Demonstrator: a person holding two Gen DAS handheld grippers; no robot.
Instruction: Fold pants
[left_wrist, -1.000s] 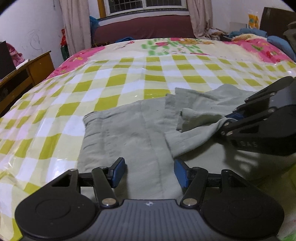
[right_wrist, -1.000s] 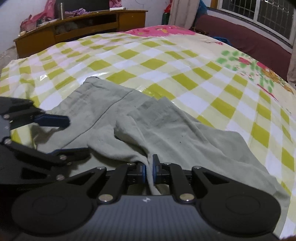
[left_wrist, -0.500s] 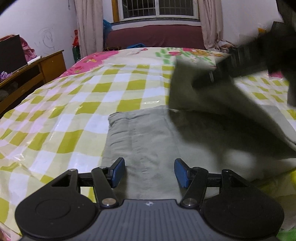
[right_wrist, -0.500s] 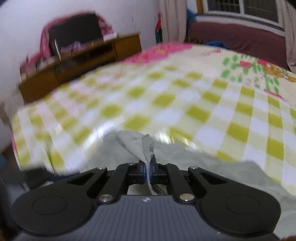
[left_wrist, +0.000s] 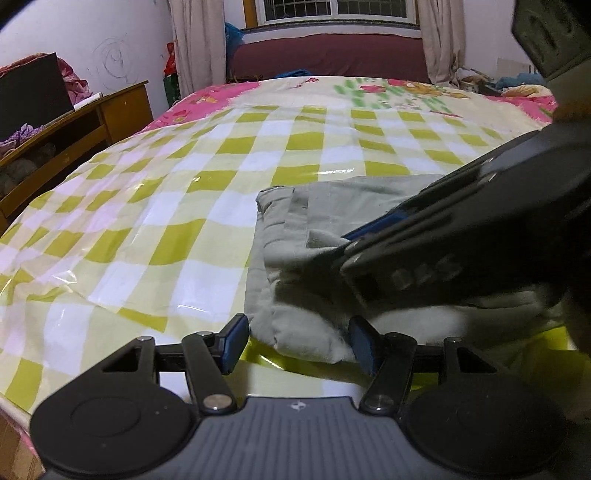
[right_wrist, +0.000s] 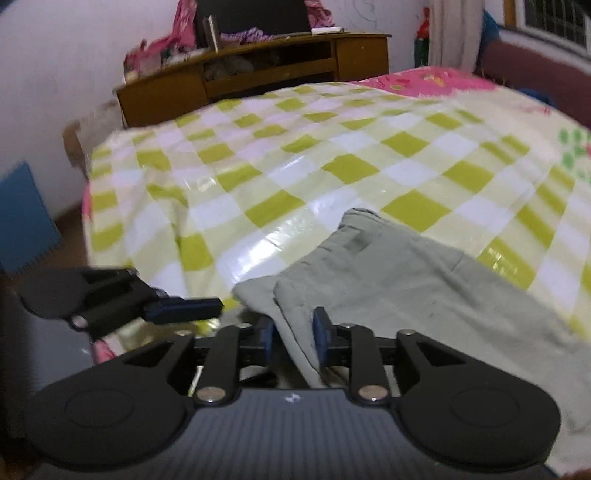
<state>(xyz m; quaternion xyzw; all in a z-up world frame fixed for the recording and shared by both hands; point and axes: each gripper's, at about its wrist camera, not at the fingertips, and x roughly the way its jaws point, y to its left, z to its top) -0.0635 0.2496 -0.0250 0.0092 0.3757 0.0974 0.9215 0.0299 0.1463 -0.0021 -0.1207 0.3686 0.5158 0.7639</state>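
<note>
Checked yellow-and-white bedding (left_wrist: 192, 206) covers the bed that serves as the work surface. On it, at the near edge, lie the grey-green pants (right_wrist: 399, 273), doubled over so one layer sits on another. Judging by that, a fold is just being laid down. Over the pants' near corner, the right gripper (right_wrist: 293, 334) has its fingers parted a little with a flap of cloth between them, apparently letting go. Just beside that corner, the left gripper (left_wrist: 297, 341) hovers with its fingers spread wide, holding nothing. Next comes freeing the flap, then taking a fresh edge for another fold.
</note>
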